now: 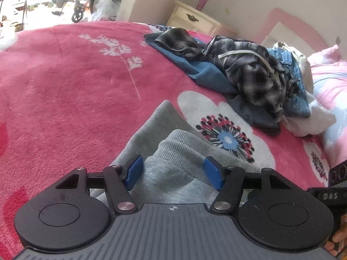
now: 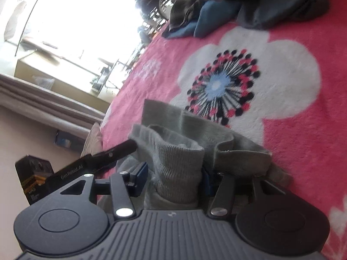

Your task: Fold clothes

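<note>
Both grippers, left gripper point(image 1: 173, 172) and right gripper point(image 2: 173, 178), stood wide-fingered around the grey garment point(image 1: 173, 151), unclamped; its ribbed cuff point(image 2: 180, 164) risked slipping free.

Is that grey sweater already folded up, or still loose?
Not neatly folded: the grey sweater lies bunched on the pink blanket, its ribbed cuff standing up between the right tongs.

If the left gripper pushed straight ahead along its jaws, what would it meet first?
Most likely the grey garment's ribbed hem, which lies right between the open jaws of the left gripper; beyond it comes the pink blanket. Depth is hard to judge.
</note>
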Motion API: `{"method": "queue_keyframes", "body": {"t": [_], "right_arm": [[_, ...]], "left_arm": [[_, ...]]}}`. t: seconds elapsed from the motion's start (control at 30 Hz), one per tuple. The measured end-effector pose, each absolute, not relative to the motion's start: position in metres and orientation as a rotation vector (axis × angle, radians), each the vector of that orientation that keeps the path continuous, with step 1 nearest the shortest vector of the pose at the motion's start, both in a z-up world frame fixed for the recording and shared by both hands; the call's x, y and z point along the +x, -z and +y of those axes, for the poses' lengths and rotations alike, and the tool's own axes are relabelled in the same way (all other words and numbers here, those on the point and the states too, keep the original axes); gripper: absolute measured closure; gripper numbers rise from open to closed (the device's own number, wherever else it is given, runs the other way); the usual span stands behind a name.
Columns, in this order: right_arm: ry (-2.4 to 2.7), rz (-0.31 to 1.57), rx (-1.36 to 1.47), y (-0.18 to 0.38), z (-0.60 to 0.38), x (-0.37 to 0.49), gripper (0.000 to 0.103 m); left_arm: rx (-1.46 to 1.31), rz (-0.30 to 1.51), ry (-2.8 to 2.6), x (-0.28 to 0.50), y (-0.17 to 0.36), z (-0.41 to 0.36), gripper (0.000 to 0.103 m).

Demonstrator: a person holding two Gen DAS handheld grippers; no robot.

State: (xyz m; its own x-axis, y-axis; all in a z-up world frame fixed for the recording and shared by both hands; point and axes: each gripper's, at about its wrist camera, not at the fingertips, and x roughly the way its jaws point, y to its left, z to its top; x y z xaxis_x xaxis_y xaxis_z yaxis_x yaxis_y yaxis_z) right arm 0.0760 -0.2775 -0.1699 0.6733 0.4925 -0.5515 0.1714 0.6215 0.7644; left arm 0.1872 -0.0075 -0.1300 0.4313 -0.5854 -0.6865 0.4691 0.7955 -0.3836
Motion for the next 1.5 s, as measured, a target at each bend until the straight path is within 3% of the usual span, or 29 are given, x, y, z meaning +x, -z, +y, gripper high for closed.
{"method": "queue_keyframes", "body": {"t": [0.17,0.33,0.47,0.6,0.87,1.03,1.13,1.17,1.27,1.5], "right_arm": [[-0.206,0.816,0.94,0.173,-0.279,0.074,0.073],[-0.203,0.794,0.887,0.164,-0.274,0.069,0.076],[-0.19,0.856,0.939,0.164,-0.285,0.066,0.065],[-0.184,0.865,0.953,0.162,-0.289,0.061,0.062],[-0.147,0.891,0.735,0.14,-0.26,0.047,0.047],[-0.164,0.892,0.846,0.161,-0.265,0.065,0.047],[-0.192,0.858,0.902,0.173,-0.268,0.075,0.054],[-0.187,0.847,0.927,0.176,-0.27,0.075,0.064],[-0.192,0.779,0.955,0.172,-0.272,0.071,0.072],[-0.19,0.621,0.893,0.144,-0.275,0.066,0.074]], "left_arm": [[-0.167,0.923,0.663,0.192,0.134,-0.01,0.045],[-0.166,0.932,0.67,0.194,0.135,-0.013,0.046],[-0.183,0.97,0.691,0.199,0.138,-0.011,0.042],[-0.21,0.995,0.697,0.202,0.144,-0.009,0.037],[-0.246,1.008,0.699,0.205,0.15,-0.005,0.036],[-0.268,1.016,0.7,0.206,0.153,-0.003,0.036],[-0.28,1.015,0.696,0.206,0.154,-0.003,0.037],[-0.283,1.014,0.694,0.206,0.154,-0.003,0.039],[-0.317,1.017,0.701,0.208,0.152,-0.003,0.044],[-0.381,0.972,0.71,0.221,0.14,-0.02,0.046]]}}
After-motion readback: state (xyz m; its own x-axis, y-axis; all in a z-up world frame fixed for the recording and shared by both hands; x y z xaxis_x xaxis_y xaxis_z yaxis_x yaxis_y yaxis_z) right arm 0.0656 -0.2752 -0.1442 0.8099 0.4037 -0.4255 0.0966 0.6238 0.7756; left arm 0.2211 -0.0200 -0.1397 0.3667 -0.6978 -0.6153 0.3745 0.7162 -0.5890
